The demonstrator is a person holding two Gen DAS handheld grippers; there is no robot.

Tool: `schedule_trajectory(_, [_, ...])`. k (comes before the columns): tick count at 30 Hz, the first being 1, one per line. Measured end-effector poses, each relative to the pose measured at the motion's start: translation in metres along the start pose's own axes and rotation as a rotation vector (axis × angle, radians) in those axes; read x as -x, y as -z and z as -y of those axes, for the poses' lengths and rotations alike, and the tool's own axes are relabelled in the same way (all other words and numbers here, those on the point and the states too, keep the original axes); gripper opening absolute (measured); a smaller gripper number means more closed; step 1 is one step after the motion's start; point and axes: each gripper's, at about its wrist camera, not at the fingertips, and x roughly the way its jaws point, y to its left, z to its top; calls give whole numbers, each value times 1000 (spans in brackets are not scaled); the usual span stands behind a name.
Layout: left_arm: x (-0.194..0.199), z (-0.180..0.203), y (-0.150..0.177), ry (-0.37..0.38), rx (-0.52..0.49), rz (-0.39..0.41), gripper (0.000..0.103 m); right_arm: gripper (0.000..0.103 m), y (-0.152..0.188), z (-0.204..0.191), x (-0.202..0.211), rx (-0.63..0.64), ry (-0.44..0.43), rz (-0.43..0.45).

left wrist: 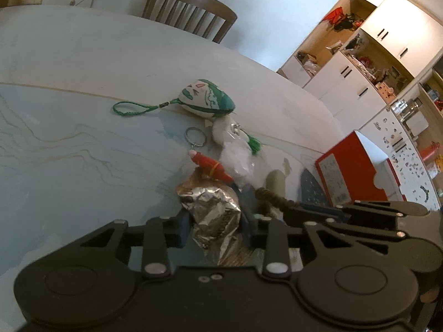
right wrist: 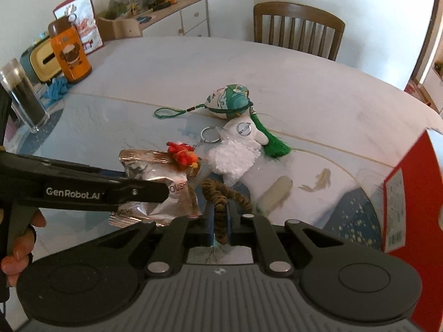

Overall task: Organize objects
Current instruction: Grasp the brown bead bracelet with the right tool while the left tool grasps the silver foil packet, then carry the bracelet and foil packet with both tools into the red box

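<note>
My left hand-held gripper point(left wrist: 216, 221) is clamped on the crumpled foil packet point(left wrist: 213, 215), long axis running away from me over the worktop point(left wrist: 69, 144). My right hand-held gripper point(right wrist: 220, 224) pinches the brown striped cord point(right wrist: 221, 196), which curls ahead.

left gripper point(left wrist: 216, 221) clamped on foil packet point(left wrist: 213, 215); right gripper point(right wrist: 220, 221) pinching striped fuzzy cord point(right wrist: 221, 196) (grippers side by side).
</note>
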Motion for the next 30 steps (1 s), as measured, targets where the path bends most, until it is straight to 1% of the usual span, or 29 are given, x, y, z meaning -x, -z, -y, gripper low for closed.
schedule_trajectory(4, [18, 9, 7, 26, -12, 10, 33, 7, 10, 5, 22, -44, -24, 11])
schedule_trajectory(6, [26, 17, 9, 9, -48, 12, 33, 7, 15, 7, 33, -61, -30, 17])
schedule_trajectory(8, [32, 27, 12, -33, -112, 6, 33, 7, 19, 9, 43, -73, -35, 27])
schedule_trajectory(10, [41, 36, 13, -30, -168, -10, 33, 7, 23, 11, 51, -85, -40, 34])
schedule_trajectory(12, [51, 51, 17, -27, -282, -11, 33, 7, 28, 13, 58, -94, -42, 42])
schedule_trajectory(13, [53, 56, 20, -31, -331, -34, 33, 7, 30, 15, 61, -99, -43, 47])
schedule_trajectory(14, [52, 58, 23, -38, -346, -60, 33, 7, 33, 16, 63, -104, -42, 49])
schedule_trajectory(17, [41, 49, 31, -86, -332, -122, 33, 7, 39, 22, 70, -125, -38, 55])
schedule_trajectory(18, [40, 46, 33, -101, -316, -129, 33, 7, 41, 24, 73, -133, -37, 59])
schedule_trajectory(19, [40, 44, 34, -100, -291, -129, 33, 7, 43, 26, 76, -146, -43, 64])
schedule_trajectory(21, [44, 41, 36, -76, -263, -118, 33, 7, 45, 31, 82, -161, -49, 78])
schedule_trajectory(25, [55, 52, 36, -70, -265, -86, 33, 7, 47, 42, 98, -173, -57, 105])
schedule_trajectory(30, [68, 78, 30, -47, -274, -41, 33, 7, 44, 59, 124, -168, -52, 154])
